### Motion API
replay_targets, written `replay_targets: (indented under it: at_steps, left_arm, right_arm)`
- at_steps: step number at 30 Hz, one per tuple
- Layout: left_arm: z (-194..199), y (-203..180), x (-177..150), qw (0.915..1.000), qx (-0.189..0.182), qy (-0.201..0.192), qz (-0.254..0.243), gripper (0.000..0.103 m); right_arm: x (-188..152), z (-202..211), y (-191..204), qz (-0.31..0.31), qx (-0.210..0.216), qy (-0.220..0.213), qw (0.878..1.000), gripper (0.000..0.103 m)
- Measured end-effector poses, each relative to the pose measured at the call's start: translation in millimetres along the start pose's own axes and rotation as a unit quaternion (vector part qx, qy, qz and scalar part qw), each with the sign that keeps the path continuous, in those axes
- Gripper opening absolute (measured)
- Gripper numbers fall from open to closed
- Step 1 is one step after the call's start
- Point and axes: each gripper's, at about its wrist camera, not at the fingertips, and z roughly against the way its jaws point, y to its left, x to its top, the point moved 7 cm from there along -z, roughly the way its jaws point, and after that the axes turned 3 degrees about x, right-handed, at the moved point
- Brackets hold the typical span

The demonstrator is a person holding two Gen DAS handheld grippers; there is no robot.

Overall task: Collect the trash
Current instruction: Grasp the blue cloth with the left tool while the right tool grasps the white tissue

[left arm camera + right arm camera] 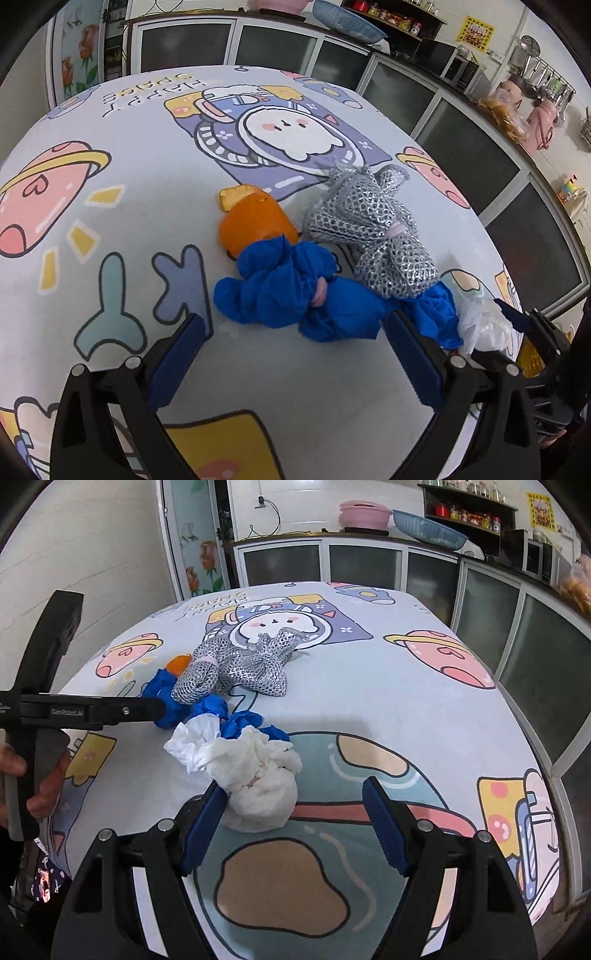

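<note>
1. The right hand-held gripper [295, 823] is spread wide and grasps nothing; the white bundle [258, 797] sits between its blue pads, its left side touching or nearly touching the left pad [201, 827], the right pad well clear.
2. The left hand-held gripper [295, 354] is likewise released, its pads apart over the near edge of the blue bundle [291, 295], closed on nothing.
3. The white bundle looks like crumpled tissue or thin cloth tied into a round ball with a loose frill on top: probably very light, soft and easily crushed. The firm ball should give the surest hold; the frill would likely tear or slip out.
4. The blue bundle seems a thin, slick, rumpled sheet; pinching a thick fold near its pink tie [319, 295] looks safest.
5. Just beyond lie a silver mesh bundle [373, 225], springy and rough enough to grip well at its tied waist, and an orange bundle [256, 227], smooth and rounded, so likelier to slide.
6. All four lie clustered, touching one another, on the surface [369, 694], which is covered by a cartoon-printed cloth; a careless pull on one may drag its neighbours.
</note>
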Motion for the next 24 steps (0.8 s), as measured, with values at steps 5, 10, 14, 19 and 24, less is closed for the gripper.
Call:
replay_targets:
  at_steps: [5, 10, 14, 19, 24]
  left_arm:
    - [1, -4, 1, 1.0, -0.009, -0.002, -0.001, 0.095]
    - [-2, -9, 6, 0.9999, -0.01, -0.003, -0.009, 0.073]
    - [-6, -13, 5, 0.9998, -0.01, 0.001, -0.019, 0.041]
    - [-2, -13, 4, 0.9993, -0.035, -0.004, -0.015, 0.011]
    - [16, -9, 7, 0.9985, -0.049, -0.023, -0.005, 0.01]
  right_arm:
    - [0, -6, 0, -0.001, 0.007, 0.008, 1.0, 0.069]
    - [2, -7, 3, 0.003, 0.007, 0.01, 1.0, 0.06]
    - [2, -5, 5, 0.003, 0.007, 0.013, 1.0, 0.039]
    - [5, 0, 6, -0.004, 0.009, 0.009, 1.0, 0.026]
    - [7, 16, 5, -0.025, 0.032, -0.005, 0.999, 0.026]
